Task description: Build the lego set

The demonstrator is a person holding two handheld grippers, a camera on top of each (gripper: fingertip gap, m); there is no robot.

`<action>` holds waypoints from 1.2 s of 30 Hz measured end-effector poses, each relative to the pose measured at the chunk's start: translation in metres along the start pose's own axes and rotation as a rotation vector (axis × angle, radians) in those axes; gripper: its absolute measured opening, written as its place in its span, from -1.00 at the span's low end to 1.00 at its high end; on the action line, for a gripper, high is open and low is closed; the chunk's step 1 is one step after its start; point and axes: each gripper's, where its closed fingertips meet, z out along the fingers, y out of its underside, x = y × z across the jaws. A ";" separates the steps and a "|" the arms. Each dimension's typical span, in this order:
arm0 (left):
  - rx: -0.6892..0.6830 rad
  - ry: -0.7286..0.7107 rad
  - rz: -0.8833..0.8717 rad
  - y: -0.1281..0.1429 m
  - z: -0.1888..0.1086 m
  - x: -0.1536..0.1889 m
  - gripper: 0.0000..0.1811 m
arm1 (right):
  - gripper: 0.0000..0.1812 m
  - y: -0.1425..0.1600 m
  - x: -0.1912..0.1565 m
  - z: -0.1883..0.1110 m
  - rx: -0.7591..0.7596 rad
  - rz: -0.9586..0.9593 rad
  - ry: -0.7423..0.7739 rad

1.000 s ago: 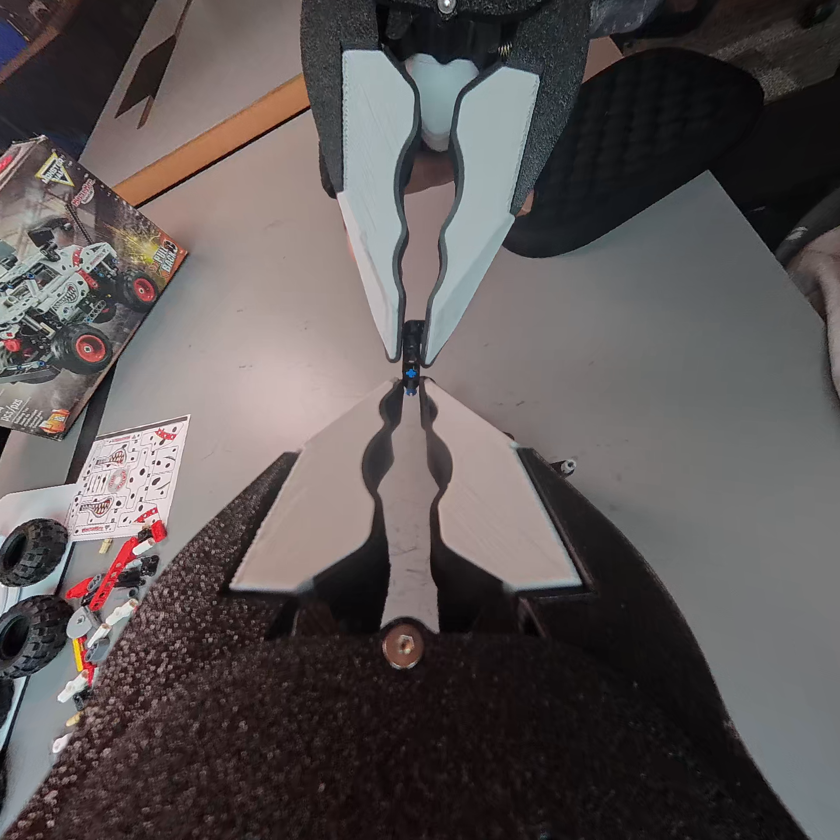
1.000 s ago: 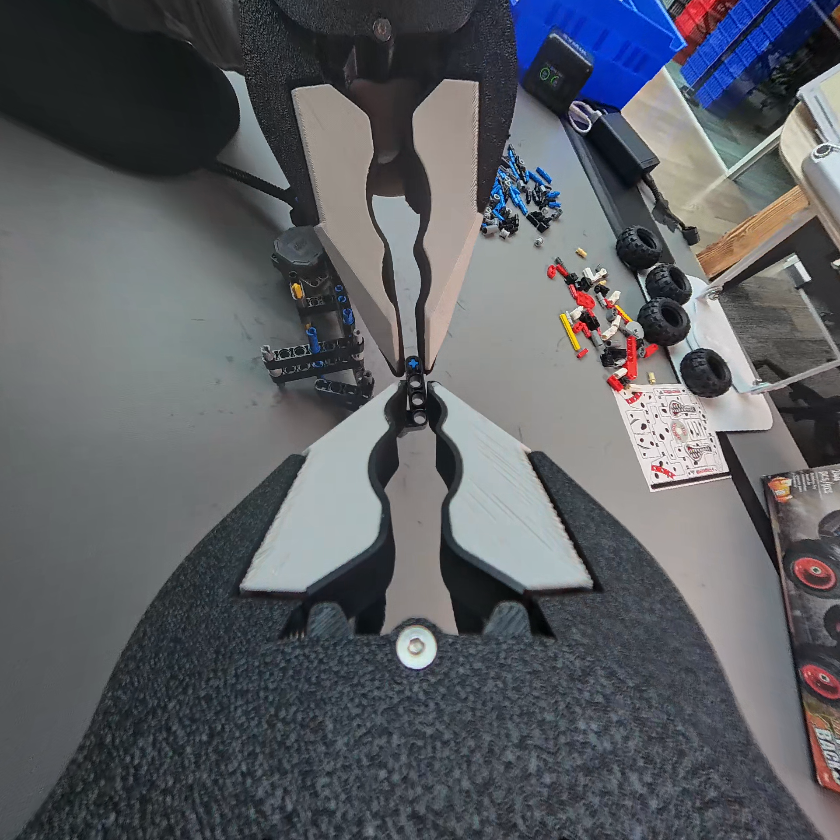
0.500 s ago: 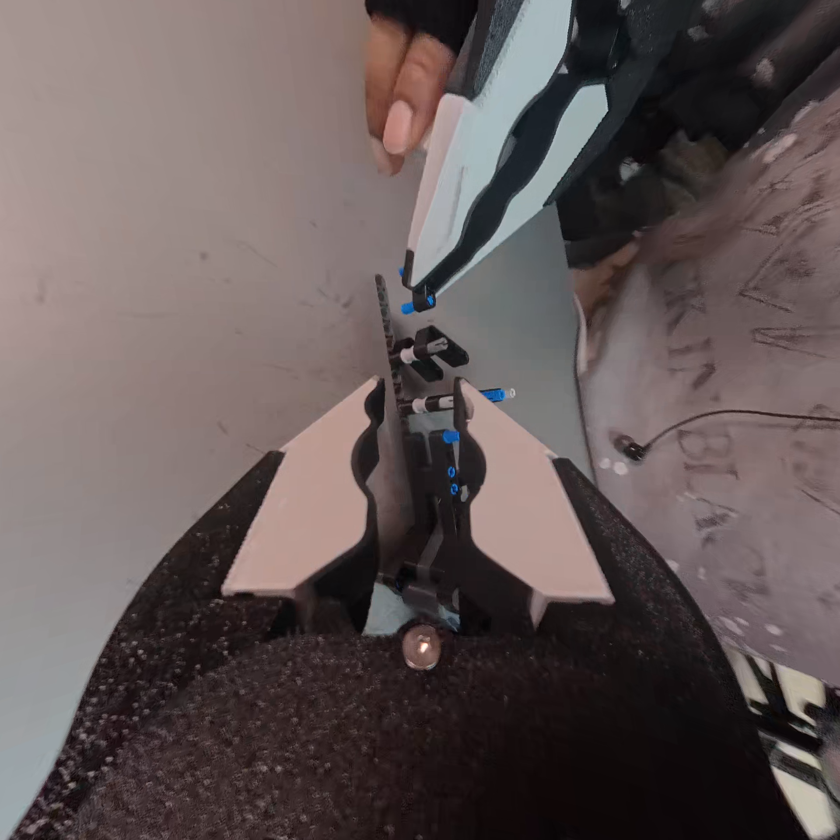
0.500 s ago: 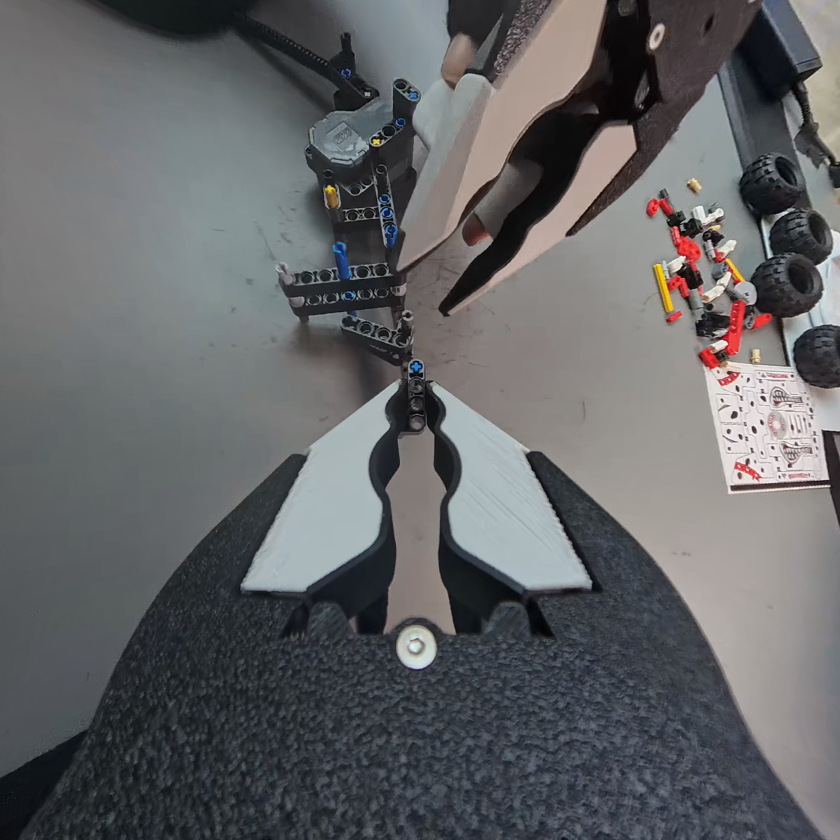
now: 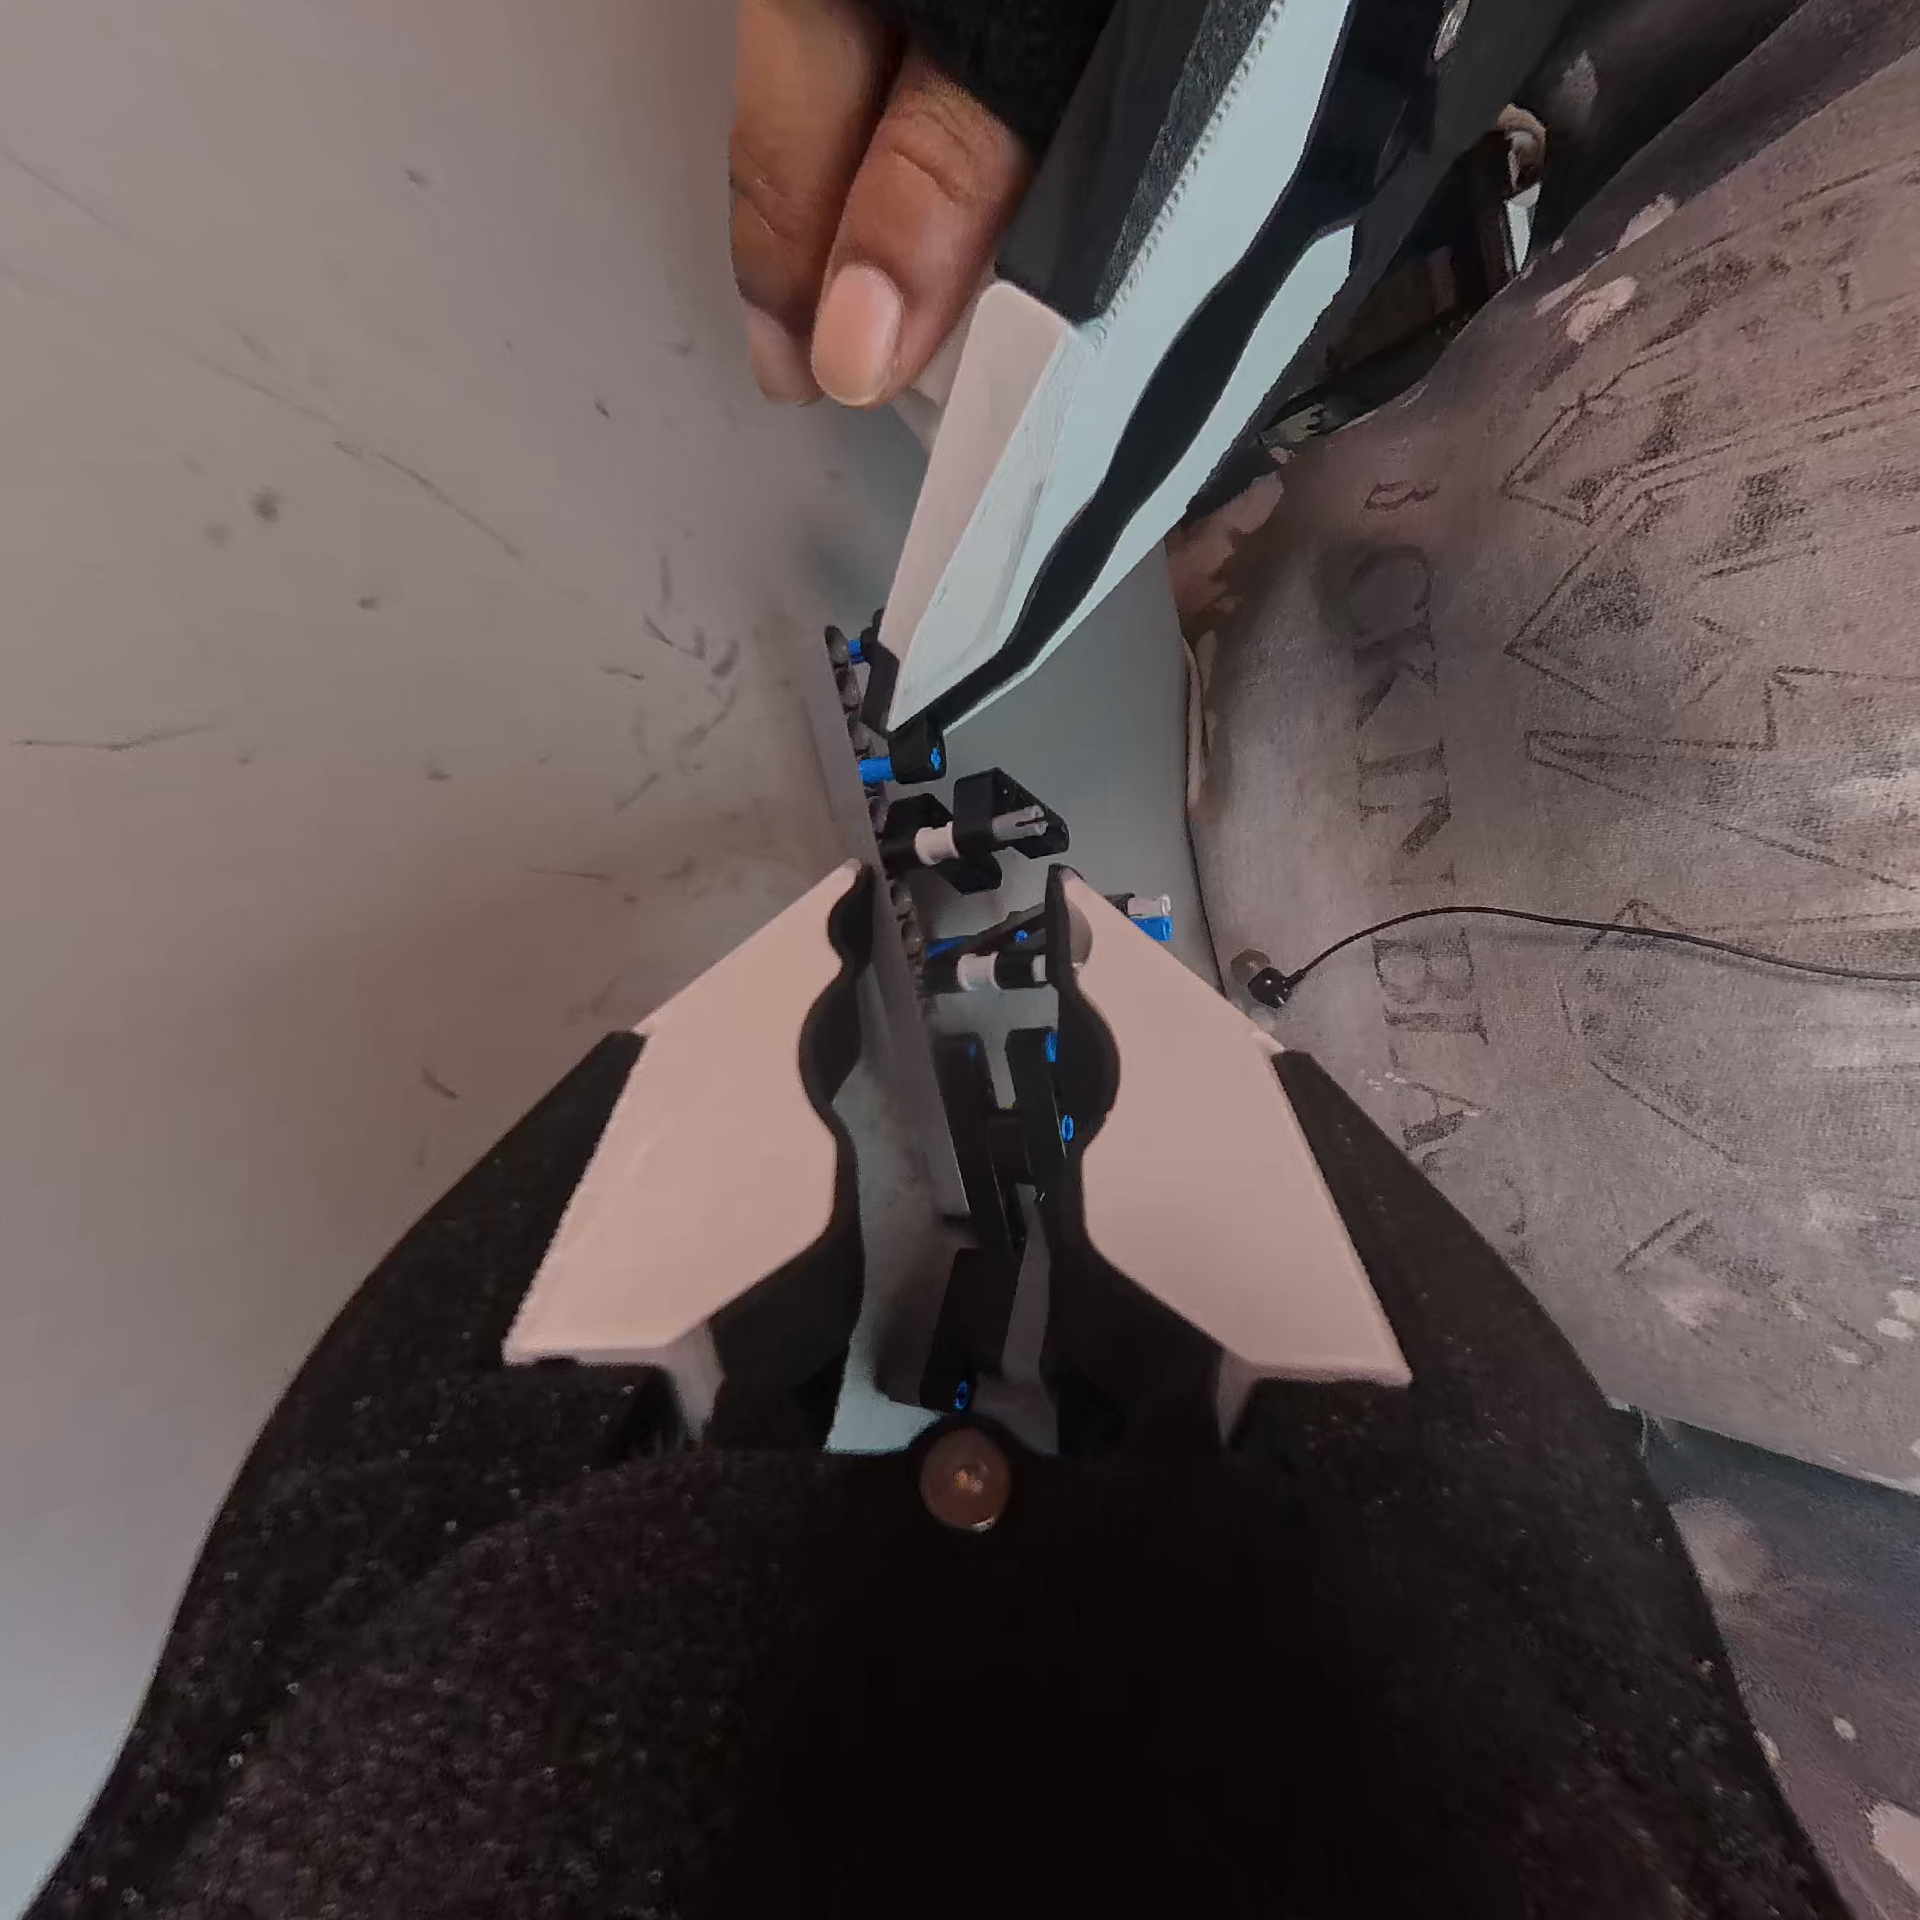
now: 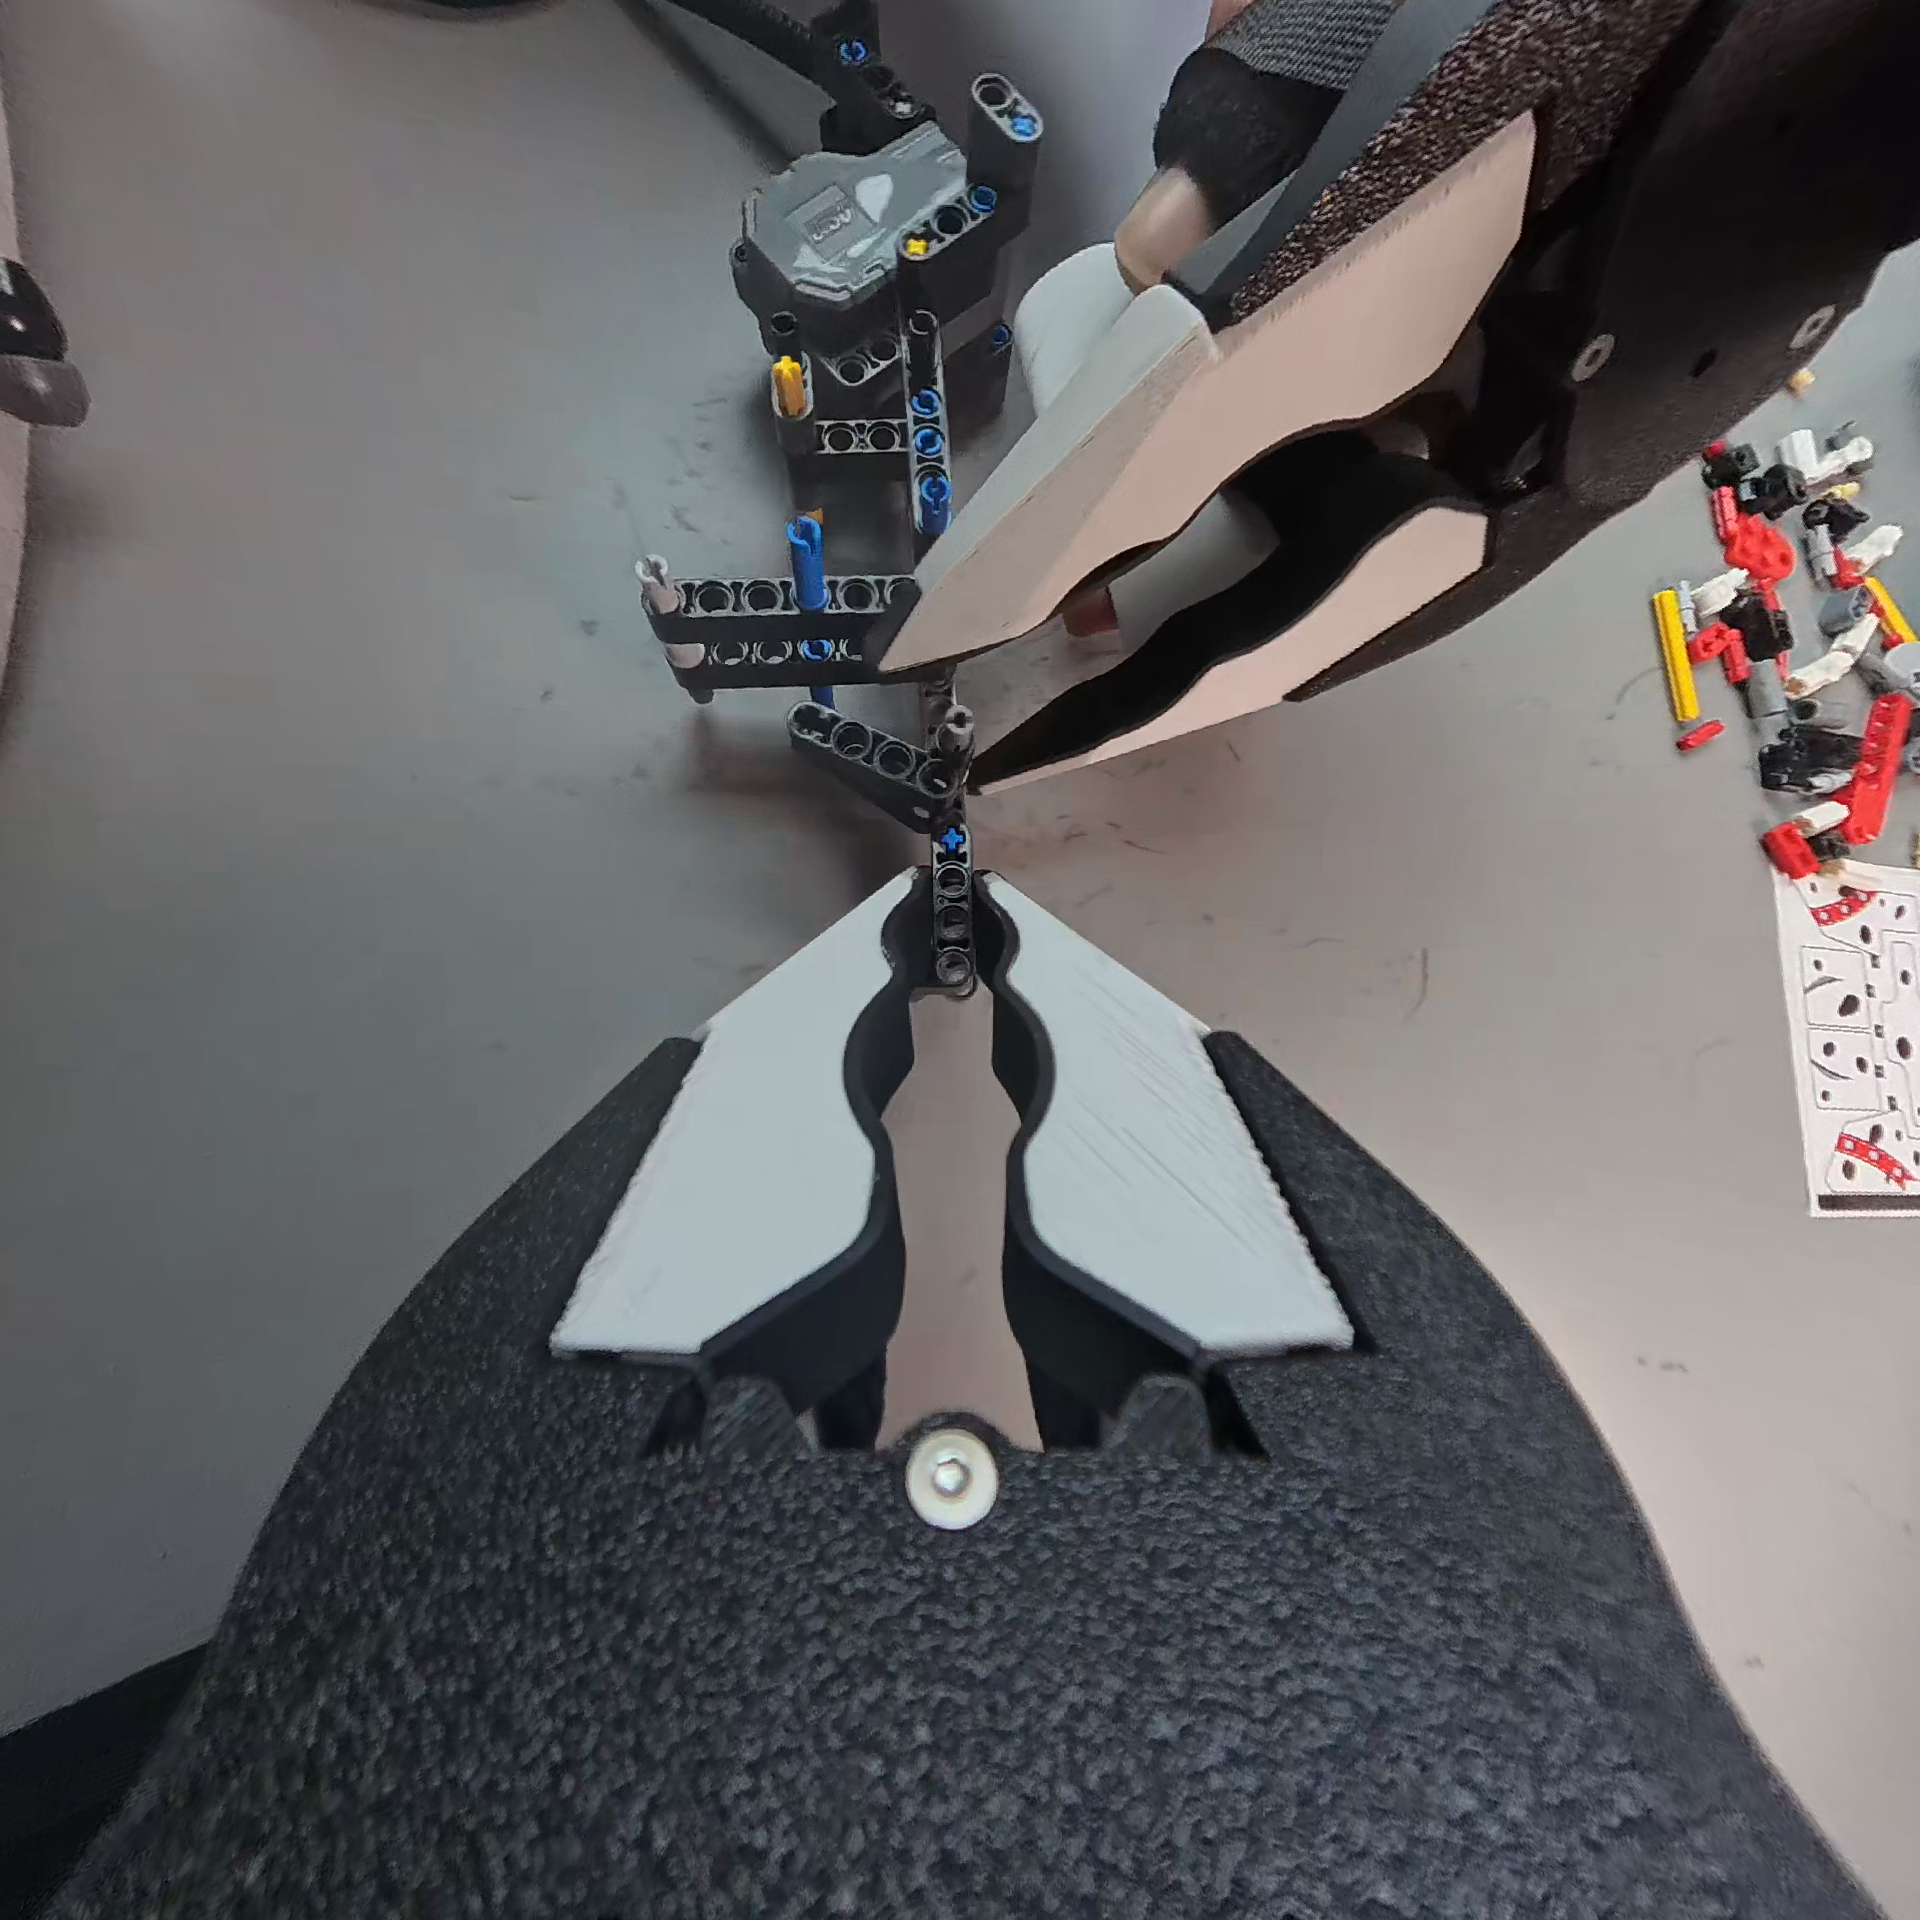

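Sticker sheet (image 6: 1860, 1039) cut by right edge, left claw (image 6: 940, 717) covering frame's (image 6: 790, 623) end, loose-part heap (image 6: 1808, 665) too small to sort

Left hand-held gripper (image 6: 951, 717) now around the black frame assembly (image 6: 831, 623), no longer tip-to-tip with right.

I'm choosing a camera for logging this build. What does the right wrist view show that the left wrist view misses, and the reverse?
Right wrist view only: the pile of loose red, white and black bricks, the white sticker sheet, and the assembly's grey motor block.

Left wrist view only: a thin black cable on patterned grey fabric.

Both: the black beam assembly with blue pins, and both grippers.
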 end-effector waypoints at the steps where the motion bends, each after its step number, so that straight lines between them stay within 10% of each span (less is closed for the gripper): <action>1: 0.000 0.007 -0.001 0.000 0.000 0.000 -0.61 | -0.92 0.000 -0.001 0.001 -0.004 -0.007 -0.004; 11: 0.031 -0.121 0.073 -0.005 -0.008 0.011 -0.57 | -0.92 -0.001 -0.001 0.003 0.046 0.004 0.018; 23: -0.119 -0.730 -0.010 0.008 0.013 -0.018 -0.30 | -0.92 0.003 -0.001 0.006 0.105 0.014 0.038; 36: -0.272 -0.747 0.045 0.019 0.010 -0.017 -0.57 | -0.92 0.004 -0.002 0.005 0.130 0.011 0.035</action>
